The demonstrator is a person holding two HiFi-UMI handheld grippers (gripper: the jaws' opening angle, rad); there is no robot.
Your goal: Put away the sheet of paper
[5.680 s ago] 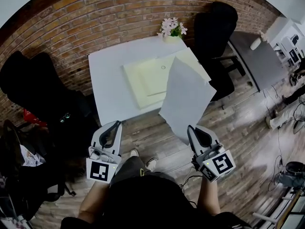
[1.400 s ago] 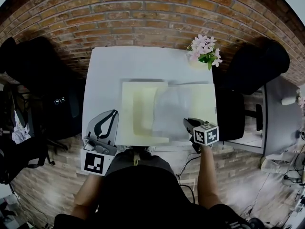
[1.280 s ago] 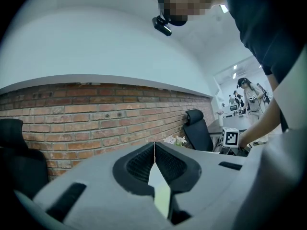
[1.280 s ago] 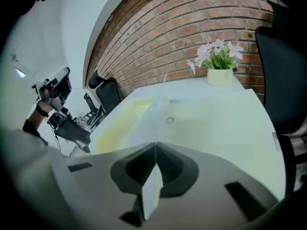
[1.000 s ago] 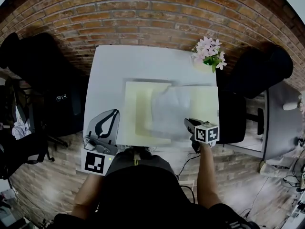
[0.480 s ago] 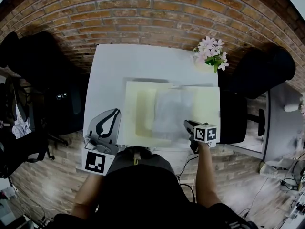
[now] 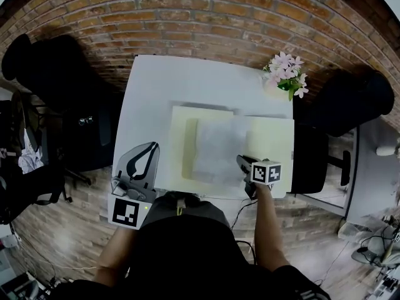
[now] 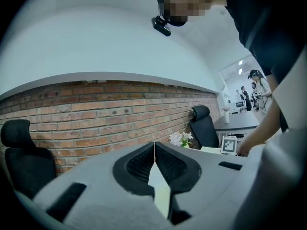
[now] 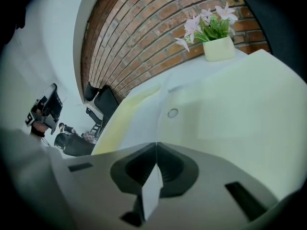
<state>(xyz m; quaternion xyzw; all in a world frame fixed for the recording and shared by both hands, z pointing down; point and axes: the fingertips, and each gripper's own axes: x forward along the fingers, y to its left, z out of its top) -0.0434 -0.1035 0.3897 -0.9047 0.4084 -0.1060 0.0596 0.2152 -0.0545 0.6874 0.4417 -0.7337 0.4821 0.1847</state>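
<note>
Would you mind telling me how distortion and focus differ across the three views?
Head view: fisheye bends the brick wall into an arc, and the sheet of paper looks soft. Left gripper view: black vignetted corners, the left tool blurred, the wall sharper. Right gripper view: scene tilted, flowers crisp, the right tool out of focus.
</note>
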